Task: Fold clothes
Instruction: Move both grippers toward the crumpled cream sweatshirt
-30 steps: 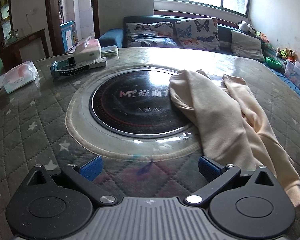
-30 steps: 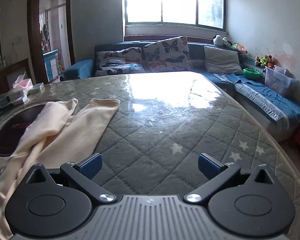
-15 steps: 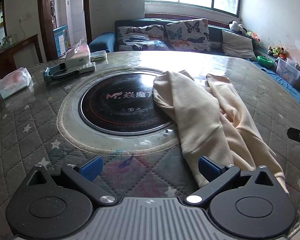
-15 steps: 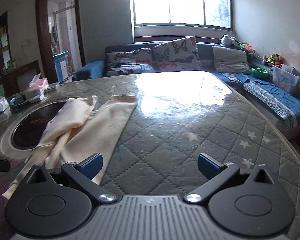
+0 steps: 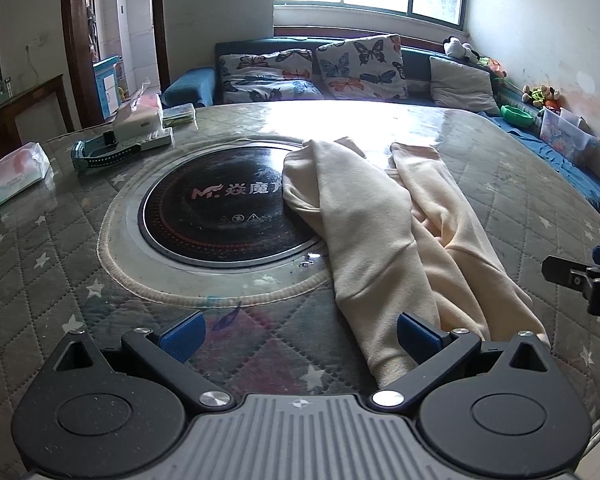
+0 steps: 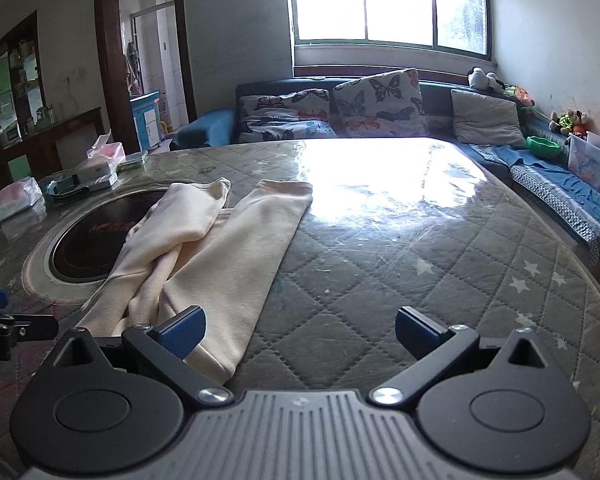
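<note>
My desk (image 5: 80, 264) is quilted, star-dotted grey under glossy plastic, with a round black cooktop (image 5: 220, 216) set in and a butterfly-cushion sofa (image 6: 340, 112) behind. Soft cream pants (image 5: 396, 232) lie rumpled beside the cooktop, one leg overlapping it. My left tongs (image 5: 300, 334) and right tongs (image 6: 300, 330) both gape wide, holding nothing.

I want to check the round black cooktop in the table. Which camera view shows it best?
The left wrist view shows the black cooktop best: it is near the centre, its printed logo is readable, and only its right edge is under the cream garment. In the right wrist view it sits far left, foreshortened and more covered by the garment.
</note>
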Demonstrator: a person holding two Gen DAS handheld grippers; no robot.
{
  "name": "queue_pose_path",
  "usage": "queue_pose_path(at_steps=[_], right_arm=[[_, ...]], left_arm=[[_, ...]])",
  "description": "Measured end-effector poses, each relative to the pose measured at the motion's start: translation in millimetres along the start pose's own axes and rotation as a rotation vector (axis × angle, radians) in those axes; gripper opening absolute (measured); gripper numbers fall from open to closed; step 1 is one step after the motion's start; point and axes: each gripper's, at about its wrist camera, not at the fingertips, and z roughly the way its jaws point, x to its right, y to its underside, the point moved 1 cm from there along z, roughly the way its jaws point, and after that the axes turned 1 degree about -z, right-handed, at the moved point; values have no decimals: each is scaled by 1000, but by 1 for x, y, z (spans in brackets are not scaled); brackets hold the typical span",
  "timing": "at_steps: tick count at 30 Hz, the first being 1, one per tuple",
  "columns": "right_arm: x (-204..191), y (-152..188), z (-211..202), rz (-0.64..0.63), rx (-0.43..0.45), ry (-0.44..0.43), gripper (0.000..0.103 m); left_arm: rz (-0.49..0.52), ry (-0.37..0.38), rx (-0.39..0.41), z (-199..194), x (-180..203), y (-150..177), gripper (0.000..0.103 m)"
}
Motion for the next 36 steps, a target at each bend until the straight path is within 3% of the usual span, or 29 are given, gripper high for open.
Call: queue_pose_path(at_steps=[20,36], right_arm=[[-12,0,9,-21,-18,-41,102],[-29,12,-5,-105,-38,-103,102]], left_arm=[[14,10,-23,6,9,-6,103],[32,-2,-42,-3,10,8,103]])
